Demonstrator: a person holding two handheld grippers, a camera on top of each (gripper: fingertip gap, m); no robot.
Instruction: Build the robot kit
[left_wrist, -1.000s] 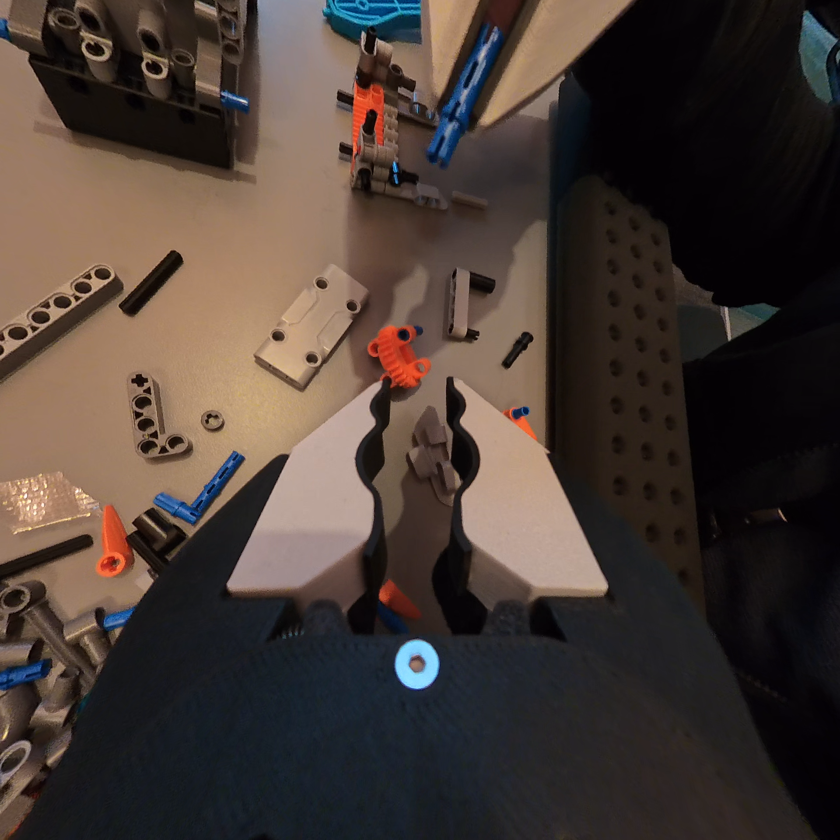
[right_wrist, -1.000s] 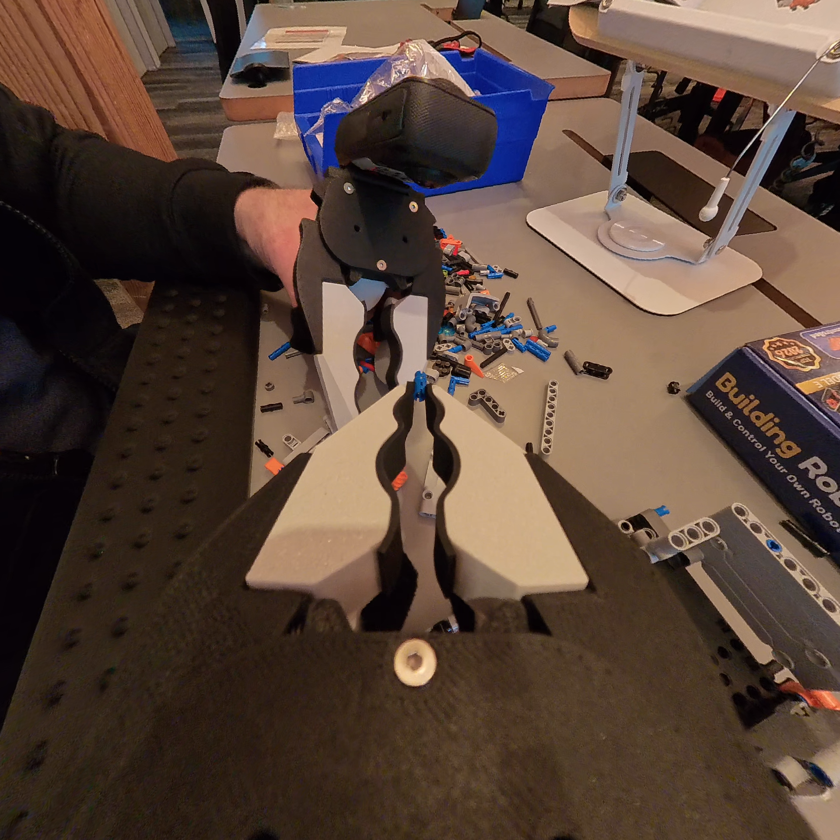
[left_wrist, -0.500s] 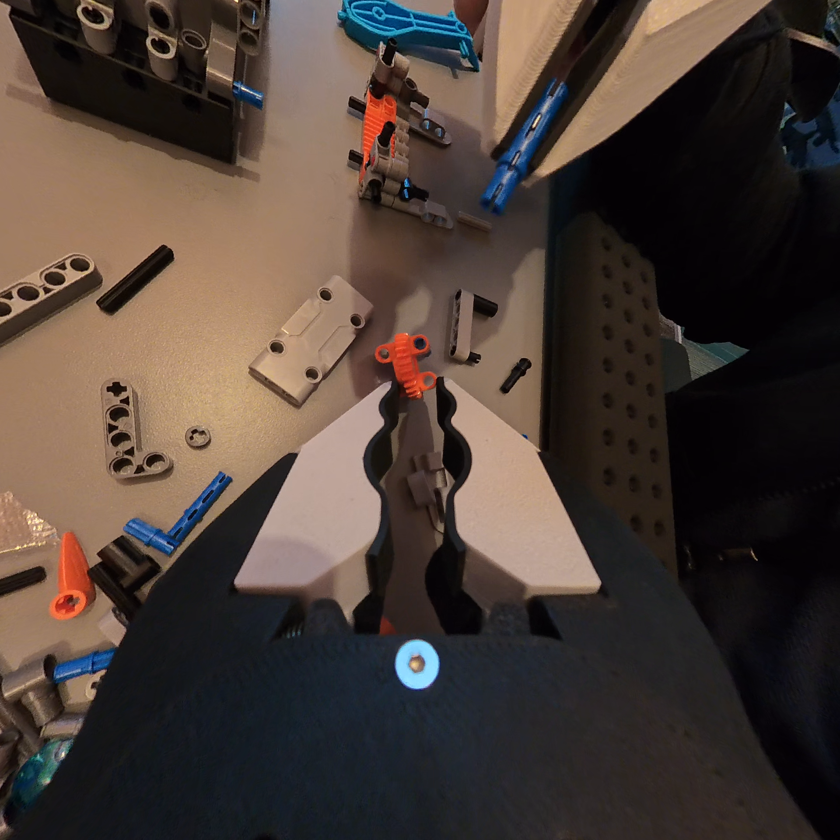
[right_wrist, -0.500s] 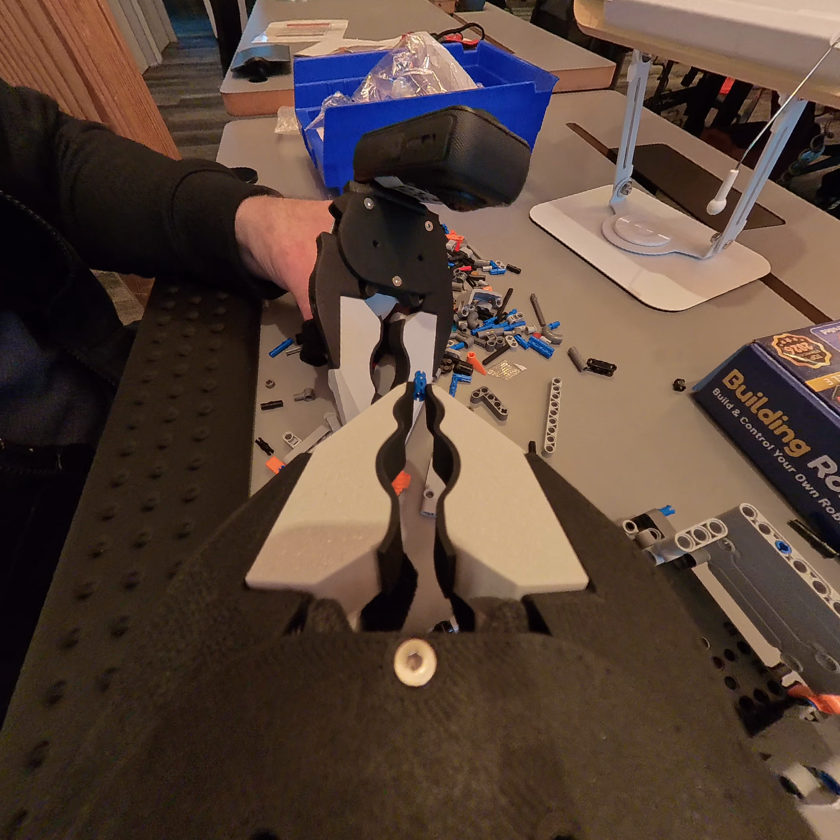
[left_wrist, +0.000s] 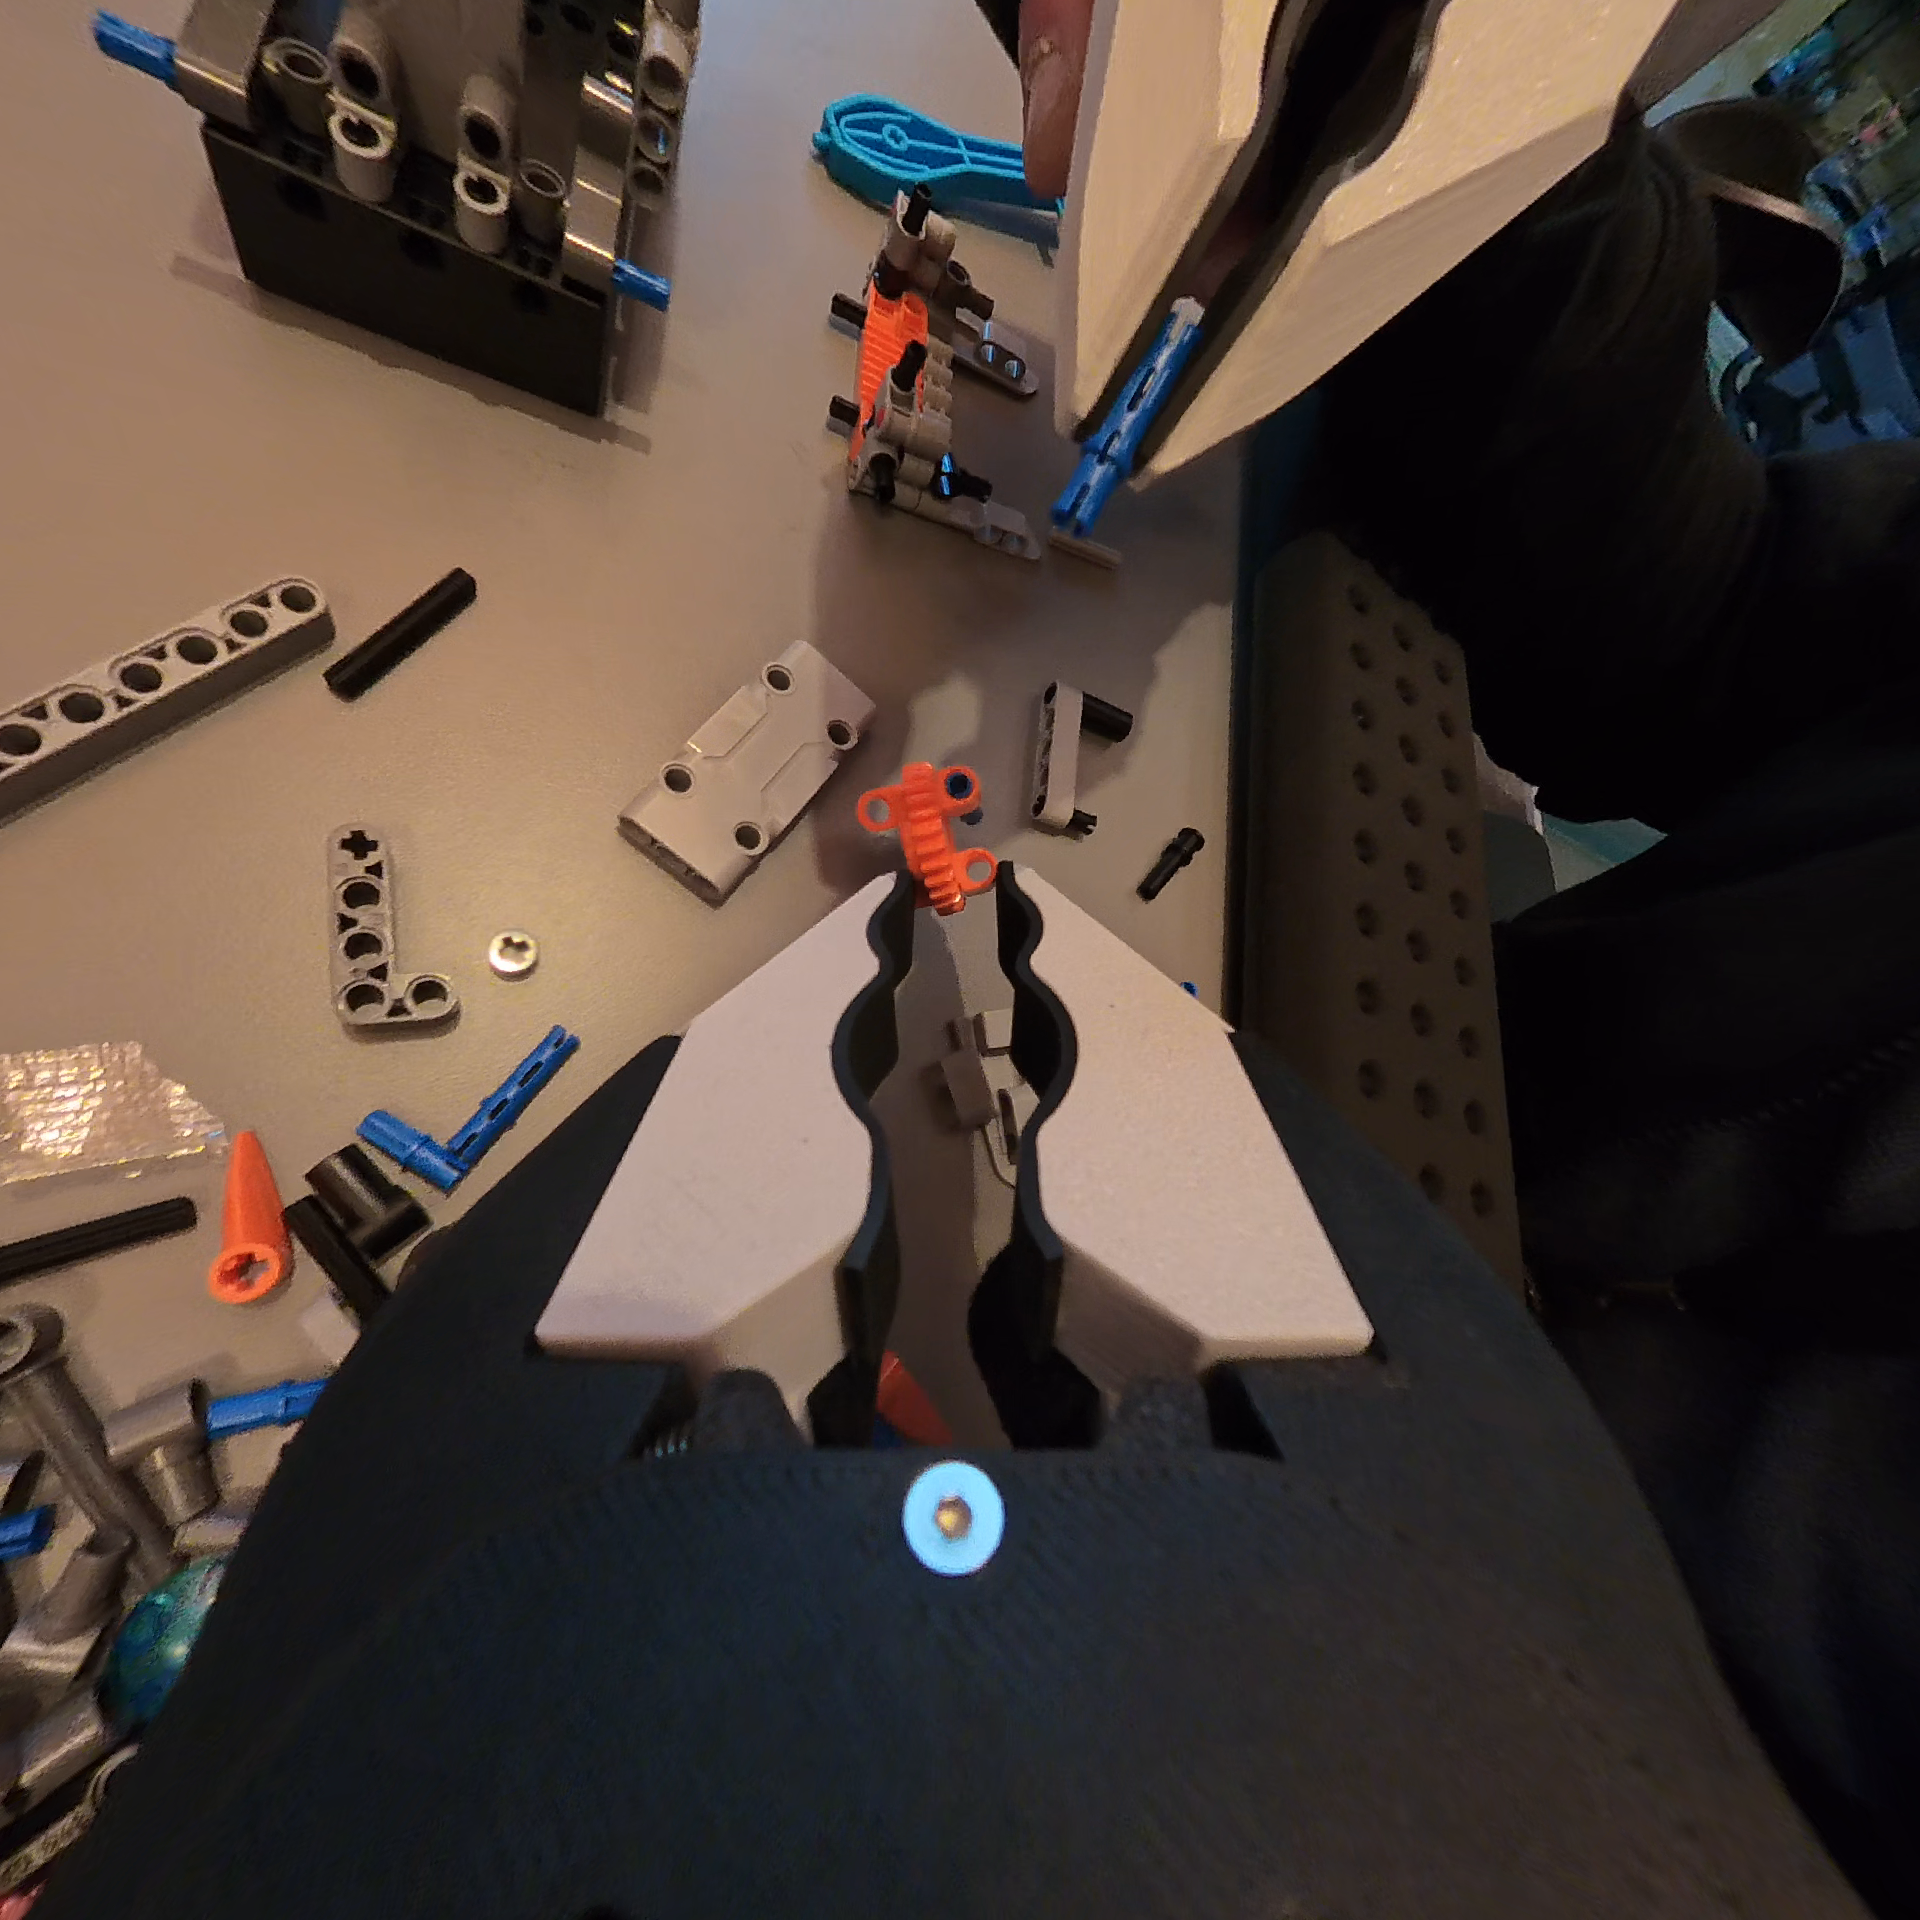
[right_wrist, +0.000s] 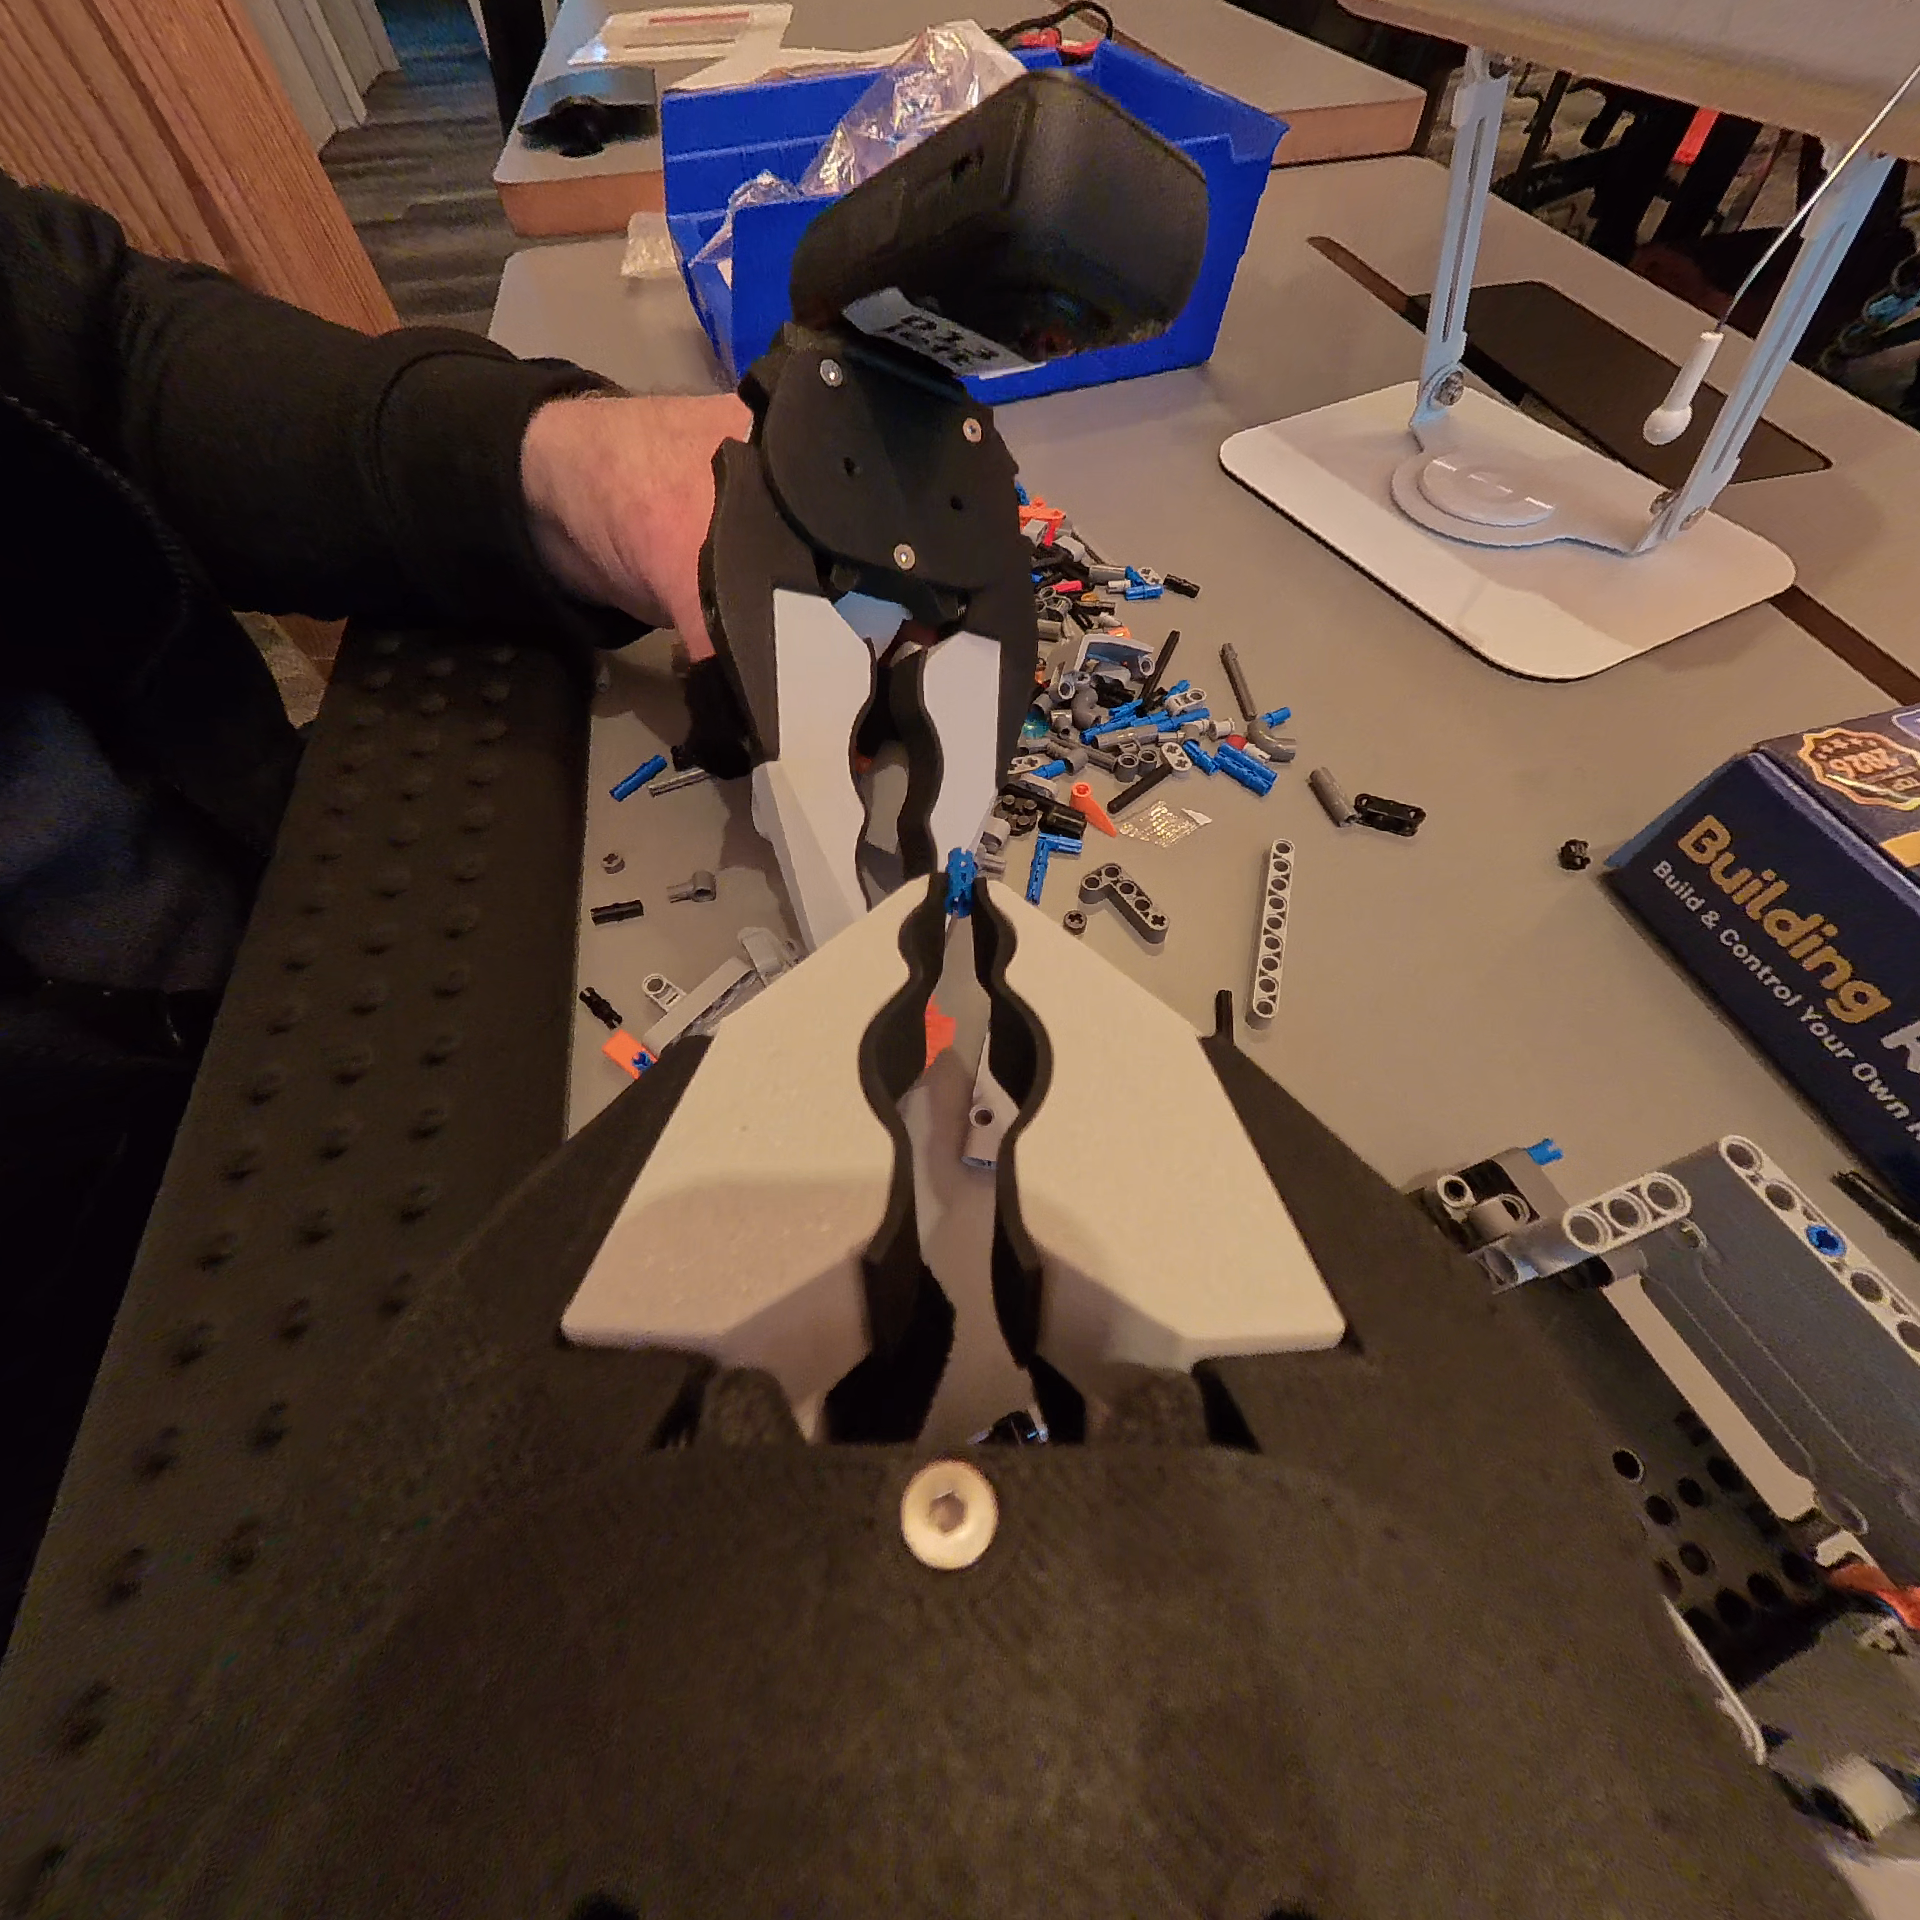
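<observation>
My left gripper (left_wrist: 951, 885) is shut on a small orange toothed rack piece (left_wrist: 928, 836) and holds it upright at the fingertips, above the grey table (left_wrist: 520, 499). In the right wrist view a hand holds this gripper (right_wrist: 894, 831) pointing down. My right gripper (right_wrist: 958, 904) is shut on a short blue pin (right_wrist: 958, 878) that sticks out past its tips. It also shows in the left wrist view (left_wrist: 1117, 457) at the upper right with the blue pin (left_wrist: 1132, 410), a little beyond the orange piece.
Loose parts lie around: a grey plate (left_wrist: 748, 769), an L-beam (left_wrist: 364, 935), a long beam (left_wrist: 156, 675), an orange-grey subassembly (left_wrist: 904, 395), a black-grey built block (left_wrist: 436, 208). A parts pile (right_wrist: 1122, 727), blue bin (right_wrist: 727, 208), white stand (right_wrist: 1507, 540) and box (right_wrist: 1787, 935) lie farther off. A perforated black pad (left_wrist: 1371, 935) borders the table. The left gripper's tips are roughly 8 centimetres from the right gripper's. My left gripper is the nearer one to the grey plate (left_wrist: 748, 769): about 4 centimetres, against 9 centimetres.
My left gripper has closed on the orange rack piece, which lay loose at its tips, and now holds it upright. The right gripper with the blue pin has come closer.
</observation>
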